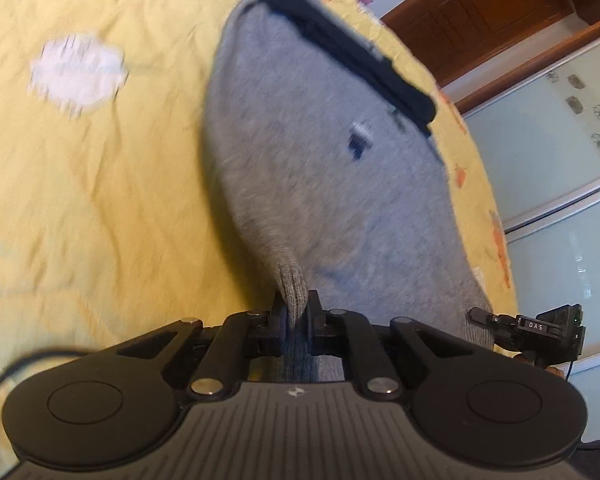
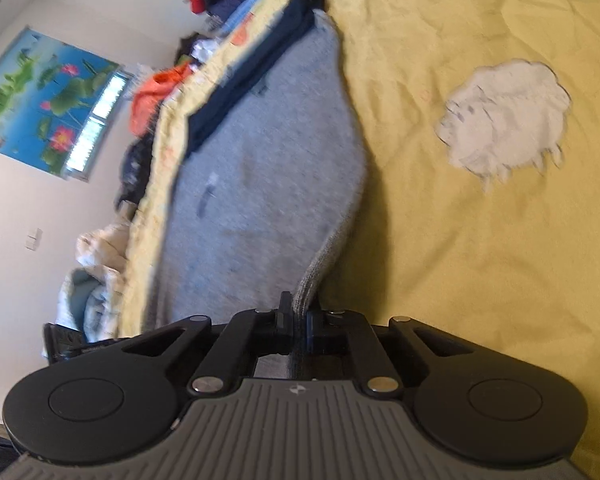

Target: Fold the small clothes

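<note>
A small grey knit garment (image 1: 324, 168) with a dark navy band (image 1: 340, 52) at its far end hangs stretched above a yellow bedsheet (image 1: 92, 184). My left gripper (image 1: 297, 312) is shut on one ribbed corner of its near edge. The right gripper shows at the right of the left wrist view (image 1: 500, 322), on the other corner. In the right wrist view the same grey garment (image 2: 268, 184) and navy band (image 2: 256, 72) show, and my right gripper (image 2: 299, 314) is shut on its ribbed hem corner.
The yellow sheet (image 2: 480, 260) has a white cloud print (image 2: 504, 116) and orange prints. A pile of mixed clothes (image 2: 156, 88) lies beyond the bed edge. A wooden cabinet (image 1: 500, 12) and glass wardrobe doors (image 1: 560, 140) stand past the bed.
</note>
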Motion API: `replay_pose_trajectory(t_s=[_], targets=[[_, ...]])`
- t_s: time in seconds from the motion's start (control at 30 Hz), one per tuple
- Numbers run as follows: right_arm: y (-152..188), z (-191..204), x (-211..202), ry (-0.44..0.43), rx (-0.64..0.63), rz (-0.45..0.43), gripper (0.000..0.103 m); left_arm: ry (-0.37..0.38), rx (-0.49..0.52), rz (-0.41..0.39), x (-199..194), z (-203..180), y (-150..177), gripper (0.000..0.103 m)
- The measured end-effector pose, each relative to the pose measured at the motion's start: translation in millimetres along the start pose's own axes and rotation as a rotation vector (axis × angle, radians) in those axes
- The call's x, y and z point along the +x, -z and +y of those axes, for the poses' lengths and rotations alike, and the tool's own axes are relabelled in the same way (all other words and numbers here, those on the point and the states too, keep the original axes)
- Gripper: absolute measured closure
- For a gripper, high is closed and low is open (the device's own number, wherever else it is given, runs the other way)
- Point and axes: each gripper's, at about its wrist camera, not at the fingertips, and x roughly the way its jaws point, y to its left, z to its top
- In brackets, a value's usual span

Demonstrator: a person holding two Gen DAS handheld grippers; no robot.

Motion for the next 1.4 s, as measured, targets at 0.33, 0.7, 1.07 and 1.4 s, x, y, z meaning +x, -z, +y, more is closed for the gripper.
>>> replay_pose_trajectory(t_s=[0.33, 0.7, 1.07, 1.4], targets=[[-121, 42, -4, -0.307, -0.039, -0.252, 0.092, 0.135, 0.173, -0.245, -23, -65, -120, 0.095], [-324, 12, 102, -0.224, 0.054, -0.350, 0.092, -0.034, 0.139, -0.345, 85, -61, -305, 0.095], [-384, -47, 183, -0.125, 0.228, -0.349, 0.072, -0.186, -0.048, -0.360, 157, 1, -381, 0.091], [-358, -7, 152, -0.031, -0.012, -0.395, 0.026, -0.261, 0.129, -0.610, 110, -27, -336, 0.006]])
